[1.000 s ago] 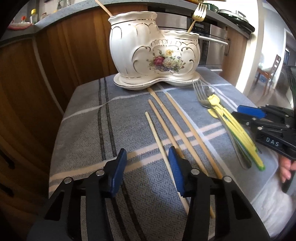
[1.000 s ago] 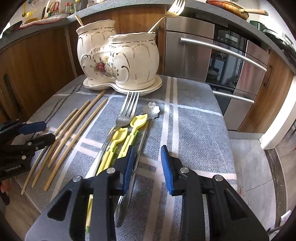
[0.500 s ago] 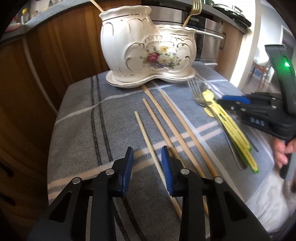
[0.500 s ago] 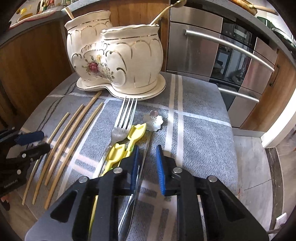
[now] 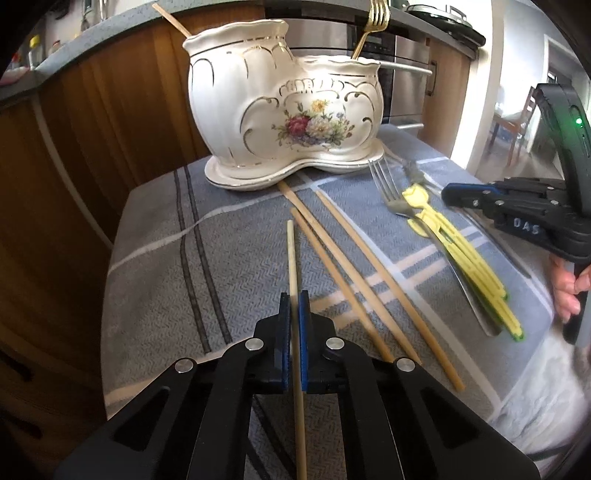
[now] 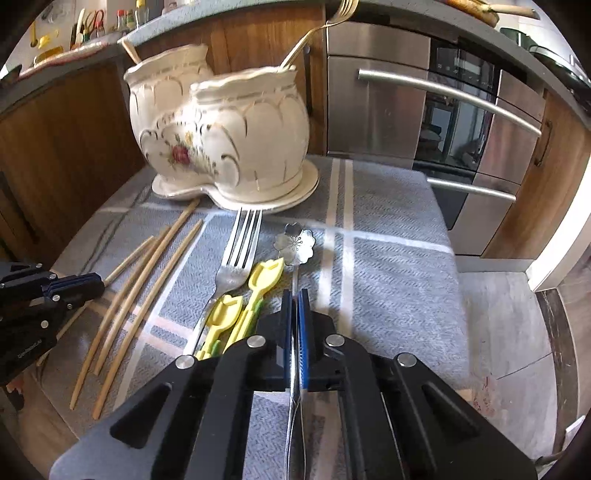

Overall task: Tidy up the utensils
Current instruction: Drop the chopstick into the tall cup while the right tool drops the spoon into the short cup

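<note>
**Both grippers clamp a utensil on the cloth**

Left wrist view: the left gripper (image 5: 293,306) is pinched tight on a pale chopstick (image 5: 291,254), which runs straight out between the pads toward the ceramic holder (image 5: 280,107) at the far edge of the grey checked cloth (image 5: 155,258). Gripping near the stick's near end likely leaves its length free to drop into a compartment. Three more chopsticks (image 5: 354,266) lie loose beside it. The holder's taller compartment holds a wooden stick, the lower one a gold fork (image 5: 373,22).

Right wrist view: the right gripper (image 6: 294,306) is closed on the thin steel handle of the flower-headed utensil (image 6: 295,242), near the cloth's middle. Just beside it lie a steel fork (image 6: 240,251) and the yellow-handled utensils (image 6: 258,291), untouched.
</note>
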The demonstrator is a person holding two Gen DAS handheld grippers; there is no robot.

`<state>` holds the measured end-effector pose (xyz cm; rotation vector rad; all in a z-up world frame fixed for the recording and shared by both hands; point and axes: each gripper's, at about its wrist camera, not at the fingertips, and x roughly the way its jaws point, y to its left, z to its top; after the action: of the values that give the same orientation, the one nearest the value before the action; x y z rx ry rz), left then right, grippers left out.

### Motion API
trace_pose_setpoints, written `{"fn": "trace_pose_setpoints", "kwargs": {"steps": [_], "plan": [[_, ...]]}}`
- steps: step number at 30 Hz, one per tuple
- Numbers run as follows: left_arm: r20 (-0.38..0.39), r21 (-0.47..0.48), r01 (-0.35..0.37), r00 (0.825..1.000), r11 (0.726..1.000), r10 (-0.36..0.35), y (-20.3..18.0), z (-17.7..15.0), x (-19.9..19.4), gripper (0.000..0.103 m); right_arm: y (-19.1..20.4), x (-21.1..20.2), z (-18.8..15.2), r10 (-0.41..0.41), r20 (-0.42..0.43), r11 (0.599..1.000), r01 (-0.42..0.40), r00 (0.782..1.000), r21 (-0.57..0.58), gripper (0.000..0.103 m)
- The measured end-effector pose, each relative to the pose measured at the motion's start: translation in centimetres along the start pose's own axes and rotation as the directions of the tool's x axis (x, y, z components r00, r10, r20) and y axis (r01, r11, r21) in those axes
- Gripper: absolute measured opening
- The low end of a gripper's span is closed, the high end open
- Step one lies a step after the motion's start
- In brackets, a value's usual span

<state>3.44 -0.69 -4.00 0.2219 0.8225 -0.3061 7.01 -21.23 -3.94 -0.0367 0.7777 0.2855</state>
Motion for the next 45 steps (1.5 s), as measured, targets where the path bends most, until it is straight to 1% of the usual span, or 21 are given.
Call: {"fn": "trace_pose_setpoints", "kwargs": {"steps": [4, 6, 7, 11, 13, 15, 17, 19, 24, 26, 28, 29, 31, 32, 34, 36, 38, 40, 41, 42, 45], "plan": [[0.008, -0.005, -0.002, 1.000, 1.000, 0.002, 0.1, 0.1, -0.2, 0.005, -0.5, -0.9, 0.2, 0.002, 0.044, 1.000, -0.003, 0.999, 0.021, 0.003], [0.027, -0.008, 0.000, 1.000, 1.000, 0.000, 0.2, 0.2, -0.6, 0.005, -0.6, -1.7, 0.3, 0.018, 0.085, 0.999, -0.020, 0.996, 0.027, 0.003], [0.051, -0.010, 0.004, 0.999, 1.000, -0.004, 0.2, 0.3, -1.1, 0.005, -0.6, -2.3, 0.4, 0.027, 0.114, 0.999, -0.030, 0.993, 0.027, 0.003], [0.122, -0.041, 0.017, 0.992, 0.999, -0.012, 0.9, 0.8, -2.6, 0.005, -0.1, -5.0, 0.5, 0.035, 0.230, 0.999, -0.038, 0.972, 0.009, 0.003], [0.154, -0.063, 0.027, 0.988, 0.998, -0.017, 1.4, 1.0, -3.2, 0.005, -0.2, -5.7, 0.6, 0.037, 0.266, 0.999, -0.040, 0.963, 0.005, 0.003], [0.195, -0.090, 0.053, 0.980, 0.995, -0.035, 1.9, 1.3, -4.0, 0.005, -0.2, -6.4, 0.7, 0.051, 0.300, 0.998, -0.057, 0.952, 0.012, 0.003], [0.228, -0.100, 0.071, 0.973, 0.992, -0.047, 2.1, 1.8, -4.8, 0.005, -0.3, -6.8, 1.1, 0.067, 0.324, 0.997, -0.079, 0.944, 0.023, 0.003], [0.261, -0.102, 0.071, 0.964, 0.992, -0.042, 2.2, 2.4, -5.8, 0.005, -0.3, -7.5, 1.7, 0.077, 0.356, 0.995, -0.093, 0.931, 0.029, 0.003], [0.363, -0.106, 0.098, 0.930, 0.989, -0.053, 3.1, 4.9, -8.1, 0.005, -0.1, -8.7, 4.0, 0.098, 0.430, 0.991, -0.128, 0.897, 0.040, 0.003], [0.396, -0.113, 0.086, 0.918, 0.990, -0.035, 3.3, 6.1, -8.4, 0.005, -0.1, -8.9, 5.2, 0.110, 0.451, 0.988, -0.145, 0.886, 0.044, 0.003], [0.425, -0.122, 0.091, 0.904, 0.988, -0.031, 3.6, 7.1, -8.6, 0.005, 0.0, -8.8, 6.7, 0.122, 0.475, 0.986, -0.162, 0.871, 0.044, 0.003], [0.446, -0.128, 0.096, 0.895, 0.987, -0.029, 3.8, 7.9, -8.7, 0.005, 0.0, -8.8, 7.1, 0.124, 0.483, 0.985, -0.165, 0.867, 0.044, 0.003], [0.469, -0.131, 0.101, 0.883, 0.986, -0.028, 4.1, 8.9, -8.9, 0.005, 0.0, -8.6, 8.5, 0.144, 0.508, 0.981, -0.192, 0.849, 0.042, 0.003], [0.493, -0.129, 0.104, 0.869, 0.986, -0.027, 4.3, 9.7, -9.1, 0.005, 0.0, -8.5, 9.2, 0.155, 0.521, 0.978, -0.205, 0.839, 0.041, 0.003], [0.528, -0.129, 0.096, 0.849, 0.987, -0.013, 4.7, 11.3, -9.1, 0.005, -0.1, -8.2, 10.3, 0.165, 0.539, 0.974, -0.222, 0.826, 0.042, 0.003], [0.550, -0.131, 0.104, 0.835, 0.986, -0.015, 5.0, 13.0, -8.8, 0.005, -0.2, -7.5, 11.8, 0.177, 0.553, 0.968, -0.245, 0.814, 0.051, 0.003], [0.561, -0.142, 0.100, 0.828, 0.985, -0.003, 5.3, 14.6, -8.3, 0.005, -0.5, -6.8, 13.0, 0.185, 0.561, 0.962, -0.264, 0.807, 0.062, 0.003], [0.569, -0.151, 0.119, 0.823, 0.981, -0.012, 5.7, 16.4, -7.7, 0.005, -0.6, -6.0, 14.2, 0.192, 0.578, 0.957, -0.282, 0.793, 0.069, 0.003], [0.577, -0.156, 0.122, 0.817, 0.980, -0.010, 5.9, 17.3, -7.4, 0.005, -0.6, -5.8, 14.6, 0.192, 0.584, 0.956, -0.284, 0.789, 0.070, 0.003], [0.583, -0.158, 0.123, 0.812, 0.980, -0.008, 6.0, 17.7, -7.3, 0.005, -0.5, -5.4, 15.2, 0.193, 0.595, 0.956, -0.287, 0.780, 0.066, 0.003], [0.612, -0.173, 0.137, 0.791, 0.975, -0.003, 6.2, 19.5, -6.5, 0.005, 0.1, -4.3, 16.2, 0.180, 0.617, 0.960, -0.274, 0.766, 0.059, 0.003]]}}
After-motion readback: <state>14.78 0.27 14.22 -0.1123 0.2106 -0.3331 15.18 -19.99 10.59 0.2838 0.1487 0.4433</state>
